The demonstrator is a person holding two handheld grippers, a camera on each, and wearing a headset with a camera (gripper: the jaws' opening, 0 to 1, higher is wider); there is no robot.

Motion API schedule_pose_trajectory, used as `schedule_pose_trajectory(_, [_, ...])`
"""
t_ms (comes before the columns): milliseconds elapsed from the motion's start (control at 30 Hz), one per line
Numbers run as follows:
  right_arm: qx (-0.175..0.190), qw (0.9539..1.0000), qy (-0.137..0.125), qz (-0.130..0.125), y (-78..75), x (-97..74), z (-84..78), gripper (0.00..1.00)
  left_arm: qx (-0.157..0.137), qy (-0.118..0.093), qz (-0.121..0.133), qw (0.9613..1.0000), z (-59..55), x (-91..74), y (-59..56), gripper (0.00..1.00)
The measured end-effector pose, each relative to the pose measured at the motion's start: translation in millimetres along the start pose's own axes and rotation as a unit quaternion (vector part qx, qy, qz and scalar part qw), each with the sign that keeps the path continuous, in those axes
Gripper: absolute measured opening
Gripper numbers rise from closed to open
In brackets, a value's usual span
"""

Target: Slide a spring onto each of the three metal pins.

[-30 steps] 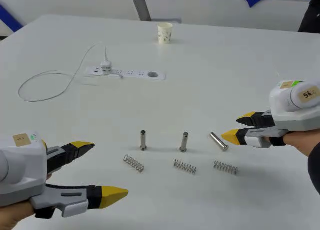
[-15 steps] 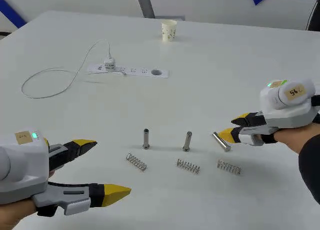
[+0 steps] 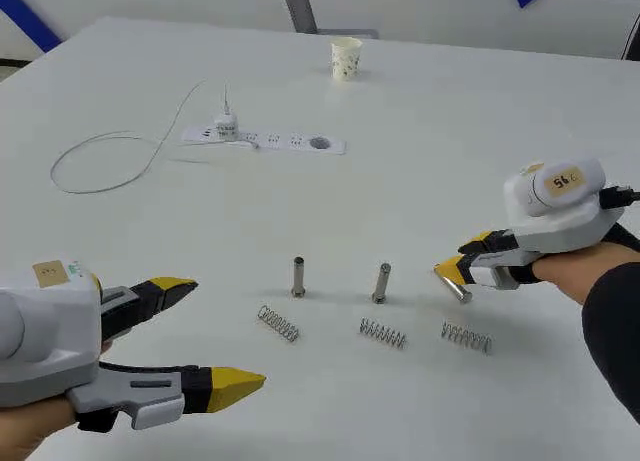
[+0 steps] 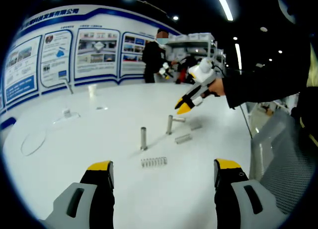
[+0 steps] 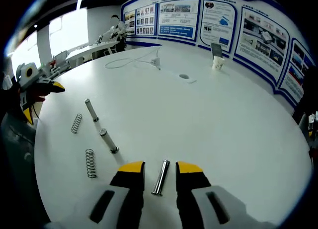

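L claw point(image 3: 224, 332), R claw point(image 3: 456, 260): yellow tips (black sleeve point(image 3: 610, 321)).

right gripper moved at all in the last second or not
Yes. Against the lying pin, which has stayed put, the right gripper has edged left in the head view: its open jaws now straddle the pin's end.

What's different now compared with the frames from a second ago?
The right tongs moved in toward the lying pin and now straddle it, jaws narrowed but not closed on it. The left tongs stayed open, and the upright pins and springs did not move.
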State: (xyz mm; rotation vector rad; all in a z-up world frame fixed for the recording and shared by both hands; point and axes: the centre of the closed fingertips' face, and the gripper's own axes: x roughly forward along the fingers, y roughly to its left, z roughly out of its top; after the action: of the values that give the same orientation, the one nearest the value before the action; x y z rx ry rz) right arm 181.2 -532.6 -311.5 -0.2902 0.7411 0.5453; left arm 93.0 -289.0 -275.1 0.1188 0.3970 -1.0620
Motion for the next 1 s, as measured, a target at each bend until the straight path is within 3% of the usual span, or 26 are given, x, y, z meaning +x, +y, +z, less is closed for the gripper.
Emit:
schedule_pose_trajectory(533, [0.012,0.9989,0.041,-0.020,-4.3,16.7,-9.7,0.21,-0.007,0.002,0.000,1.0000,-3.1,-0.2,2.5,0.83])
schedule_pose_trajectory(1000, [0.022,0.9976,0.062,-0.021,-5.9,28.6,-15.6,0.15,-0.014,0.002,0.003,0.9999,-5.7,-1.3,5.7,0.83])
